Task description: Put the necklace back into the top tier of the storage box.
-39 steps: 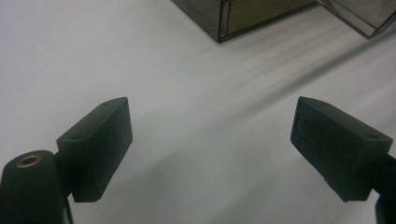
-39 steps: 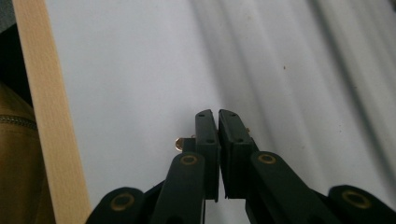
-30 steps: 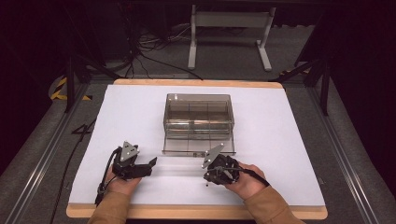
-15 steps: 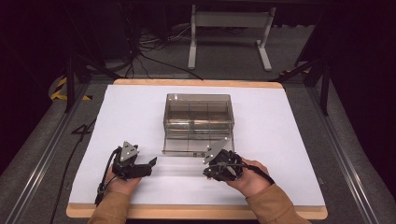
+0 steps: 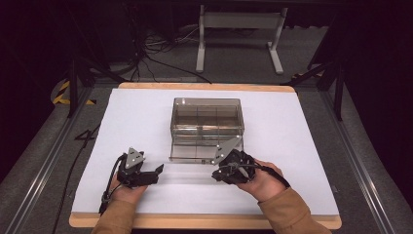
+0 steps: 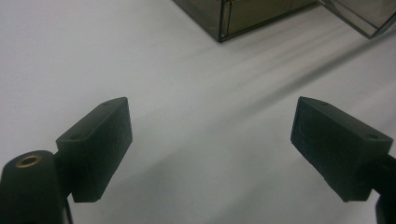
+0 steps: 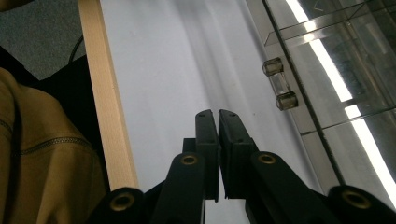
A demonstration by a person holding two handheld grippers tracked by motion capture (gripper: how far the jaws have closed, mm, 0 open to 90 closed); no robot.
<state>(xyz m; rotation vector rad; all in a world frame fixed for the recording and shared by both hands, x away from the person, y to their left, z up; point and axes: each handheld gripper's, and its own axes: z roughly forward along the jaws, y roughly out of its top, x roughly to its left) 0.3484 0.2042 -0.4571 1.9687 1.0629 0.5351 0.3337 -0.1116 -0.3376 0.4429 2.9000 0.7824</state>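
A smoky clear plastic box [image 5: 207, 117] with inner dividers stands mid-table, and its lid [image 5: 202, 148] is folded down toward the front. The lid [image 7: 336, 70] and its small clear handle [image 7: 279, 84] pass to the right of my right gripper [image 7: 217, 116]. That gripper is shut with nothing between its pads and hovers over the white sheet. In the high view my right gripper [image 5: 216, 174] sits just in front of the lid's right end, pointing left. My left gripper [image 5: 155, 173] rests at the front left, open and holding nothing. Beyond my left gripper [image 6: 212, 140] lies a corner of the box [image 6: 243, 16].
The white sheet [image 5: 302, 146] covers a wooden tabletop whose front edge [image 7: 105, 107] runs close beside the right gripper. A tan sleeve [image 7: 42, 154] is just beyond that edge. Dark floor, cables and a stand's legs [image 5: 238, 39] lie behind the table.
The right hand has lifted its shut gripper a little off the sheet near the lid. The left gripper and the box have stayed put.
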